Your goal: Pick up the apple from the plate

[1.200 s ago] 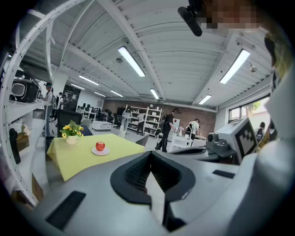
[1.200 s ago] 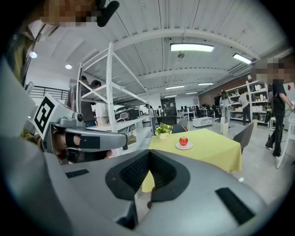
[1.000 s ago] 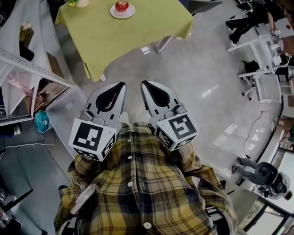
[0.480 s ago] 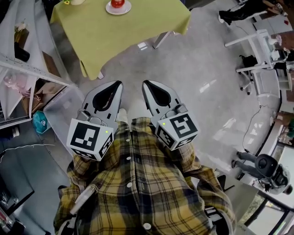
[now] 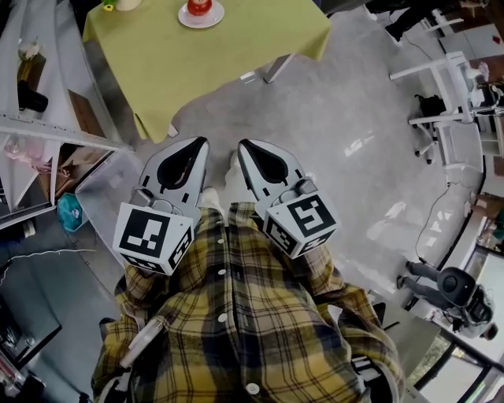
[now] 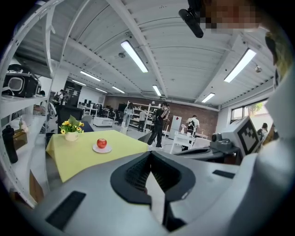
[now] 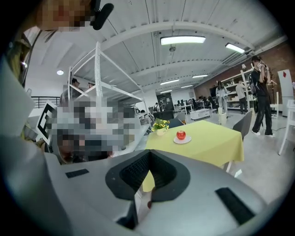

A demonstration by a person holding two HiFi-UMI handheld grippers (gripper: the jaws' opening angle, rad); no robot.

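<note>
From the head view, the person in the plaid shirt (image 5: 236, 330) stands on the floor well short of the desk (image 5: 213, 59), with both claws held out side by side and pointing toward it. The left claw (image 5: 200, 142) has its jaws pressed together with nothing in them, and the right claw (image 5: 244, 145) is the same. The apple (image 5: 199, 6) sits on its plate (image 5: 187, 21) toward the desk's far side, near a flower pot (image 5: 118, 4).

In the left gripper view, the jaws meet in a tight seam, and the apple (image 6: 102, 143) shows red and upright on the plate (image 6: 102, 150), far beyond them in the middle of the desk's yellow cloth.

In the right gripper view, the jaws are also closed and empty. The apple (image 7: 181, 135) stands well beyond them, just beside the flowers (image 7: 160, 124).

To my eye this is only the approach. I'd close in on the desk first and pick one claw for the job. Its jaws should be spread wide before it arrives. It should come in above the plate's rim and close across the apple's widest part. Then lift straight up so the plate stays on the desk.
</note>
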